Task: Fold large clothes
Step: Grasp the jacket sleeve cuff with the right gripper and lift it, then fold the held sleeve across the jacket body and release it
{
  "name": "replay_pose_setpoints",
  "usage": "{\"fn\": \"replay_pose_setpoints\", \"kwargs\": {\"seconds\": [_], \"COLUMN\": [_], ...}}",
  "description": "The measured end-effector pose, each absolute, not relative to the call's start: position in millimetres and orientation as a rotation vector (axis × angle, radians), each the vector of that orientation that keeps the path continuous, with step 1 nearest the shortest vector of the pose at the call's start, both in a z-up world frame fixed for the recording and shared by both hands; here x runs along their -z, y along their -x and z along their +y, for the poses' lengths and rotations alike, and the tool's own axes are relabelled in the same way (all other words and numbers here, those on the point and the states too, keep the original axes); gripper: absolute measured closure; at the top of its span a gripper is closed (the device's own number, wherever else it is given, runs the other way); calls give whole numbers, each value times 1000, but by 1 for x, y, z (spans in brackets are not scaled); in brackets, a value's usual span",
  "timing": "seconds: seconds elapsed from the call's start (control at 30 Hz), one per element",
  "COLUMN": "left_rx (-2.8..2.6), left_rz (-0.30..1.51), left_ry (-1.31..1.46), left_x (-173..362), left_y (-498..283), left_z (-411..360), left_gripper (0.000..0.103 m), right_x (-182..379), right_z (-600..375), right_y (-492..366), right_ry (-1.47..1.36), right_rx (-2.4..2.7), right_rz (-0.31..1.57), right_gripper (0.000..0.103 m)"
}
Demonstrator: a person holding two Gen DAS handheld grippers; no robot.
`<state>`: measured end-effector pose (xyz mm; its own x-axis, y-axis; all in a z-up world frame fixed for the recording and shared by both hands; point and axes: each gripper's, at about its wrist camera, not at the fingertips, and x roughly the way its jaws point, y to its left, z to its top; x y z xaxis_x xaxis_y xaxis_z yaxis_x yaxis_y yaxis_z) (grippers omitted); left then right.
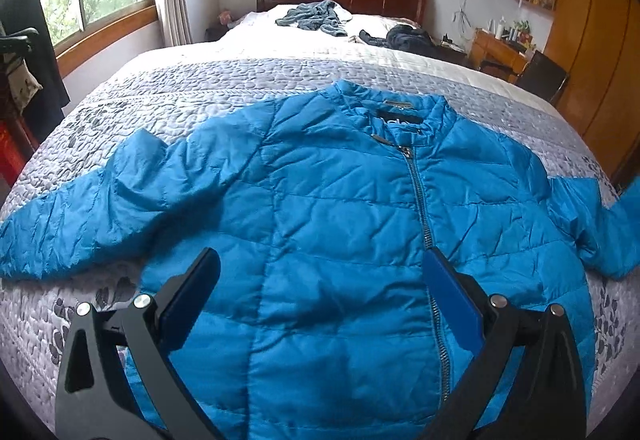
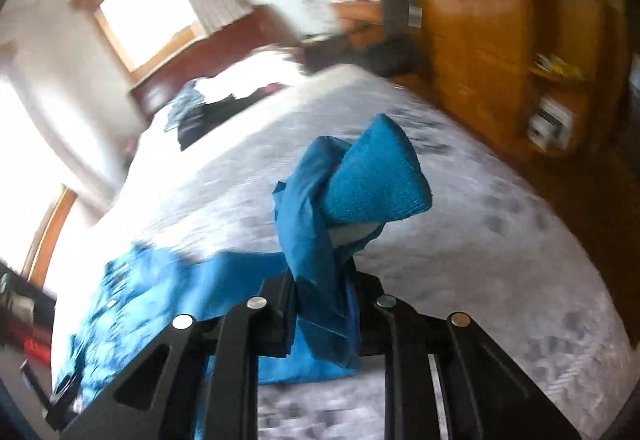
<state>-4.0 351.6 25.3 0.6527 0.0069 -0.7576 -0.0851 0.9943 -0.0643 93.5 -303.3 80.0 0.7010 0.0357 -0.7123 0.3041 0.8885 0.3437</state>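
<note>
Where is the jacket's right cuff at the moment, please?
In the right wrist view the cuff is lifted above the bedspread, its sleeve pinched in the right gripper.

Black left tool (image 1: pixel 320 280), blue pad, silver screws, black right tool (image 2: pixel 324 304)

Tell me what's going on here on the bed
A person with a gripper in each hand is folding a blue jacket spread front-up and zipped on the bed. The right gripper is shut on a sleeve, cuff sticking up above the quilt. The left gripper hovers open over the jacket's lower front, holding nothing. The other sleeve lies flat, so folding has barely begun.
</note>
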Motion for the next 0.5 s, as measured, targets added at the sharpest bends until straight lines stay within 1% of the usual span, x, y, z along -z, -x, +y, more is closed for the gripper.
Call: {"fn": "replay_pose_setpoints", "kwargs": {"seconds": [0.1, 0.23, 0.4, 0.5], "left_rx": [-53, -63, -75, -81], "left_rz": [861, 856, 852, 852], "left_ry": [101, 101, 103, 110], "left_x": [-25, -26, -27, -26], "left_y": [6, 8, 10, 11], "left_z": [358, 367, 379, 387], "left_gripper": [3, 3, 3, 3], "right_x": [-95, -101, -85, -71], "right_z": [-247, -172, -77, -36], "right_y": [-110, -134, -160, -167], "right_ry": [-414, -337, -250, -205], "right_rx": [37, -80, -232, -290], "right_rz": [776, 787, 839, 873], "right_gripper": [84, 84, 84, 84]}}
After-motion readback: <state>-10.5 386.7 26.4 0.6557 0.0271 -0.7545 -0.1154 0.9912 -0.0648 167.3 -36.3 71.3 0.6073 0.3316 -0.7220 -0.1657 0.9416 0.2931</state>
